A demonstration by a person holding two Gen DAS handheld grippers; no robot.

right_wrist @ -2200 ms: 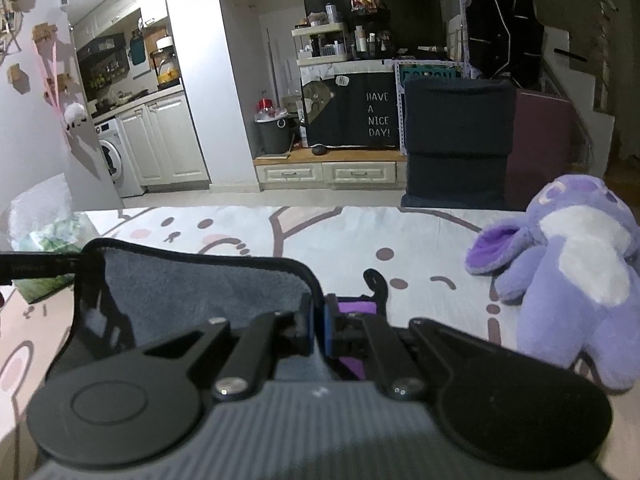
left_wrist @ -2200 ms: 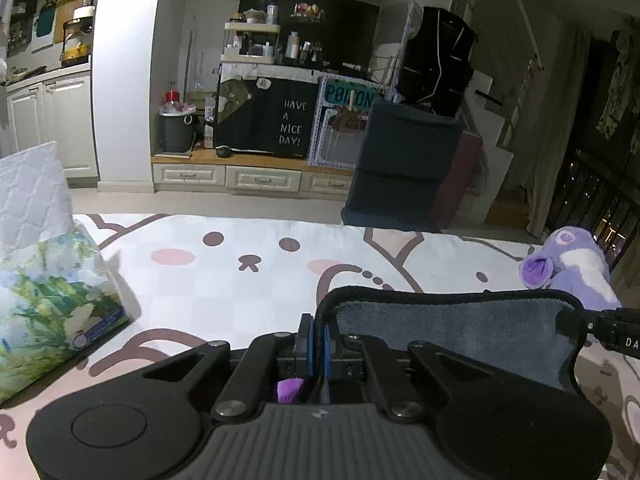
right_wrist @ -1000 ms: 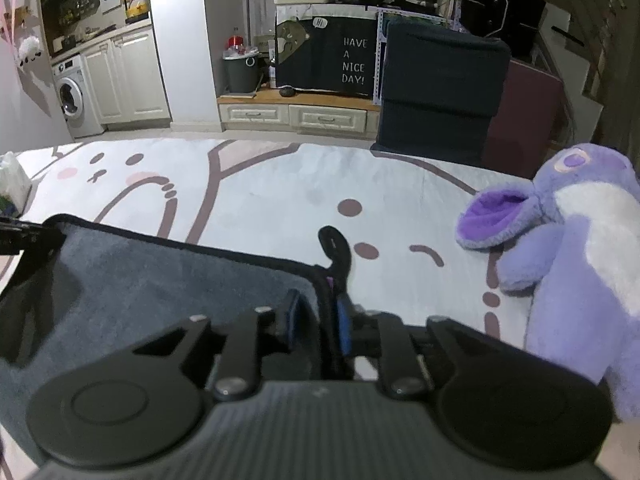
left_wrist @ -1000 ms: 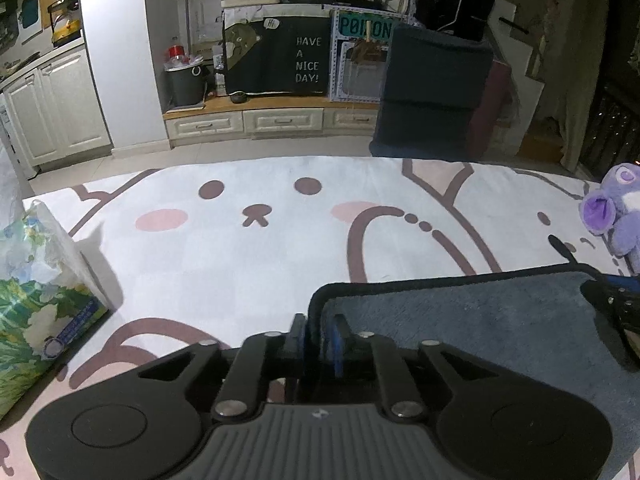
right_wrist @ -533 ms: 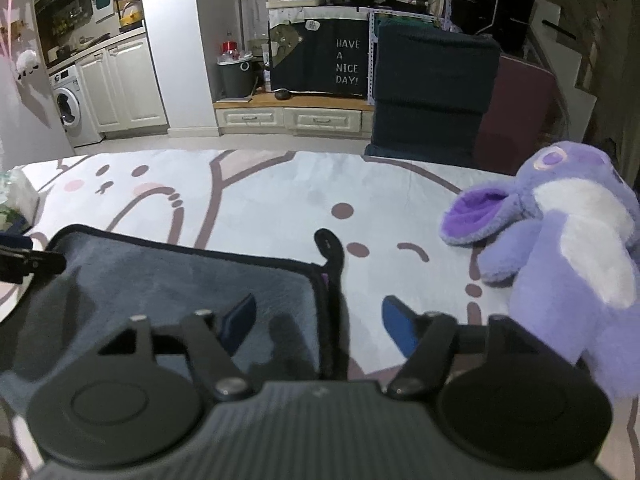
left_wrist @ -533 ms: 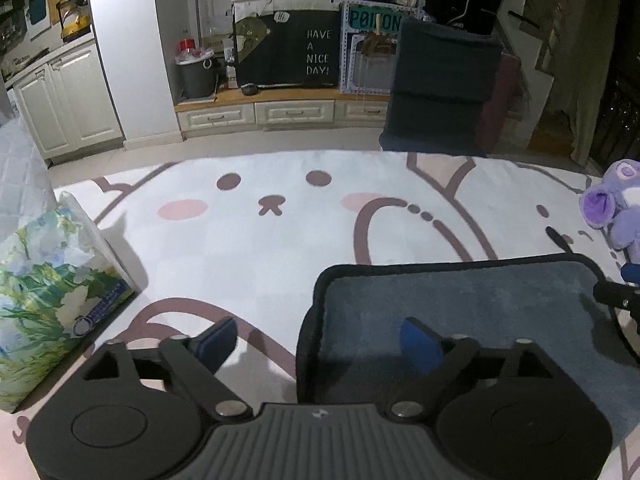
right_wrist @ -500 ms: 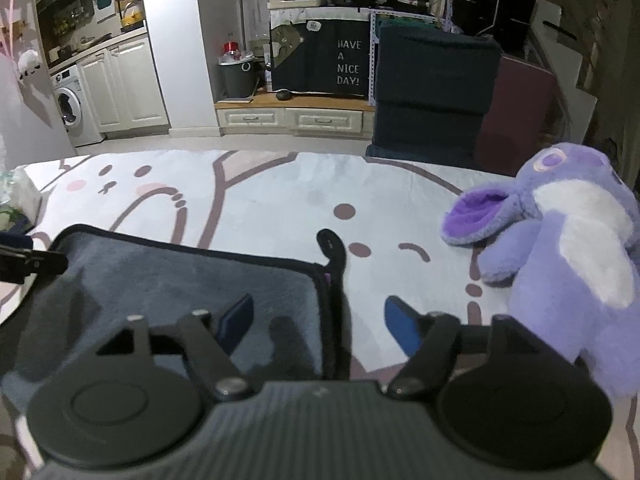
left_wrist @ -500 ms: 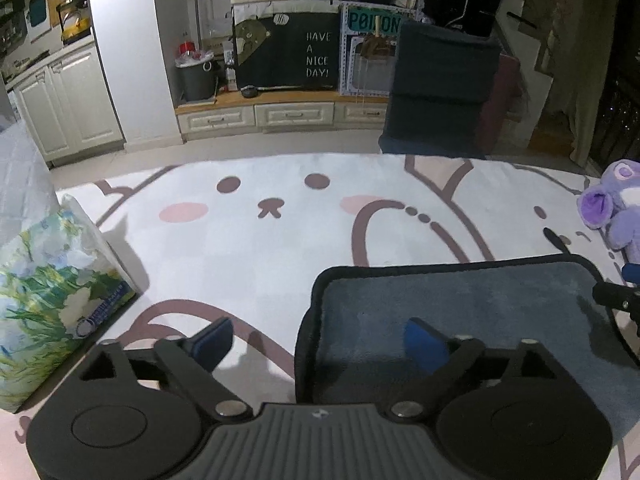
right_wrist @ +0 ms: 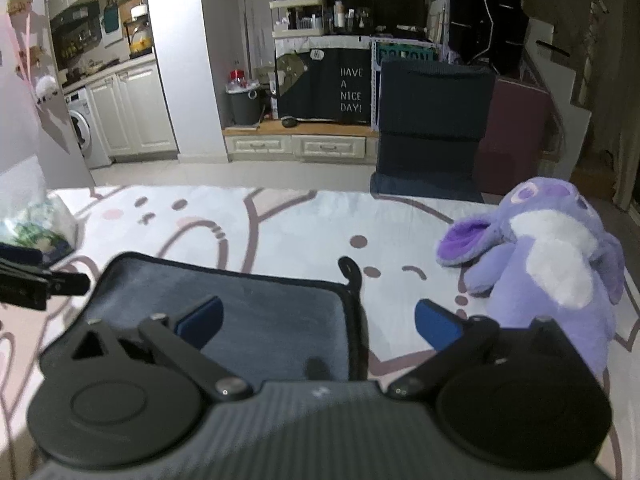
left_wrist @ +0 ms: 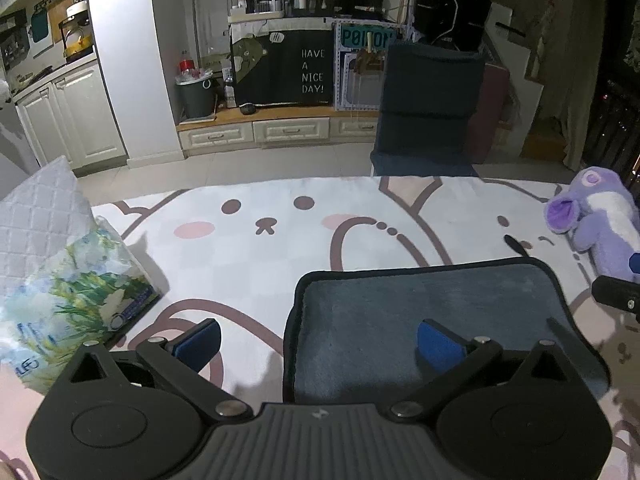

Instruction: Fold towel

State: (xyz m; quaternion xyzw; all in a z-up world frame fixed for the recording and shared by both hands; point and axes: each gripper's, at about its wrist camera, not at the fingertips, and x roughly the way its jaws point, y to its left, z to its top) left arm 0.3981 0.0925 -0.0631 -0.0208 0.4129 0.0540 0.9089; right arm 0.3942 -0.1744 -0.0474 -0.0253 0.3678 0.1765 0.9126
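A dark grey towel with black edging lies folded flat on the cartoon-print bed cover. It also shows in the right wrist view. My left gripper is open and empty above the towel's left edge, with one blue pad over the cover and one over the towel. My right gripper is open and empty above the towel's right edge, near its hanging loop. Each gripper's tip shows at the edge of the other's view.
A flower-print tissue pack and a quilted white pillow lie at the left. A purple plush toy lies at the right, close to my right gripper. Beyond the bed are a dark chair and cabinets.
Both grippers held the towel's corners, laid them forward on the bed and opened. In the last half second both have lifted and drawn back a little, jaws open.
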